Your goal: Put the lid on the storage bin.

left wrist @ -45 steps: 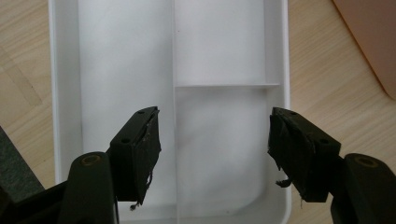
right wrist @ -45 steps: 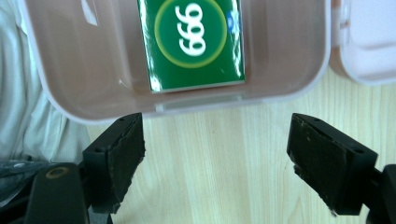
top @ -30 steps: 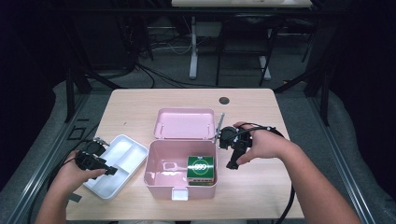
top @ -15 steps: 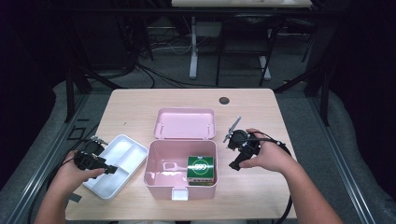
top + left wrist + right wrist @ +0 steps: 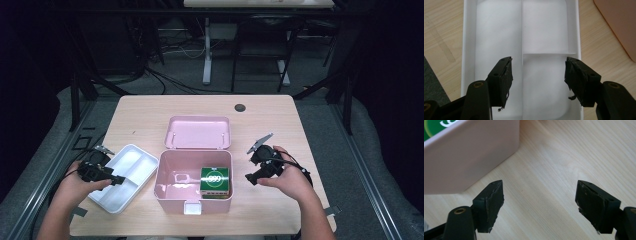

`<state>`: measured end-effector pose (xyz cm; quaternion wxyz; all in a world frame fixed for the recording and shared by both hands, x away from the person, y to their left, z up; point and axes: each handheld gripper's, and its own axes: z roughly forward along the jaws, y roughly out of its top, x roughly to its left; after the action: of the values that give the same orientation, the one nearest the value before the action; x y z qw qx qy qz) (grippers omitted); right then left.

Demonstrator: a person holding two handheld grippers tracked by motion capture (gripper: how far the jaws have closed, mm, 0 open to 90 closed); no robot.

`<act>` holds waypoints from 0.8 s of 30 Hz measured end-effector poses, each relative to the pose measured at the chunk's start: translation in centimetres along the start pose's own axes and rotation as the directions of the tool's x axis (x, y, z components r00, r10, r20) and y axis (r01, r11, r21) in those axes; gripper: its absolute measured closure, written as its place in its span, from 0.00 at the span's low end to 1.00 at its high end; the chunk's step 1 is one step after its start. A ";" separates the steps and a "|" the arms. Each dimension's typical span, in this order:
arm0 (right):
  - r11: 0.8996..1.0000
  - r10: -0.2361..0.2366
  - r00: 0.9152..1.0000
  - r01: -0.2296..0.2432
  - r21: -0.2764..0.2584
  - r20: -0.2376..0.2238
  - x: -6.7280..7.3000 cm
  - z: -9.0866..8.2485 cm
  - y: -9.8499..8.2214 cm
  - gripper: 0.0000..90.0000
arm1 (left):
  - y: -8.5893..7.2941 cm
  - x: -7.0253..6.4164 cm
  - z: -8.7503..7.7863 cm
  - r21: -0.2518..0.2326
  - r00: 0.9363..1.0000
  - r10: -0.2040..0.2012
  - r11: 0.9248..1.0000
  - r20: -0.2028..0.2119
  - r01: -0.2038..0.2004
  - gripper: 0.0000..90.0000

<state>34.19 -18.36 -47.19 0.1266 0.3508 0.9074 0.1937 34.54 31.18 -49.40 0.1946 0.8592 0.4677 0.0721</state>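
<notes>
A pink box stands open at the table's middle, its lid lying flat behind it. A green packet sits in the box's right half. Left of the box lies a white divided tray with nothing in it. My left gripper hovers over the tray's near left edge, open; in the left gripper view its jaws straddle the tray's divider. My right gripper is open just right of the box, low over bare wood, with the box wall at its left.
A small black round hole marks the table's far side. Cables trail from both grippers off the table edges. Bare wood lies to the right of the box and along the far edge. Dark floor, cables and stands lie beyond the table.
My right gripper has drawn back toward the near right, away from the lid's corner, and come down beside the box. The left gripper has stayed over the tray.
</notes>
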 end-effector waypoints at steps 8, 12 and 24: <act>1.000 0.024 0.999 -0.024 0.011 0.035 -0.1 0.6 -1.2 0.25 | 0.1 0.2 0.1 0.024 1.000 -0.006 1.000 -0.029 0.007 0.44; 0.999 0.036 0.999 -0.036 0.000 0.031 -0.4 0.6 -1.7 0.25 | 0.3 0.3 0.0 0.016 0.999 -0.005 1.000 -0.046 0.006 0.45; 0.999 0.038 0.999 -0.038 -0.008 0.030 -0.3 0.8 -1.8 0.26 | 2.0 0.3 -0.6 0.067 0.999 0.043 0.997 -0.007 -0.043 0.61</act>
<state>33.62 -19.58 -48.72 0.1377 0.3703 0.8978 0.1944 36.06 30.58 -48.03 0.1624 0.8748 0.4520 0.0641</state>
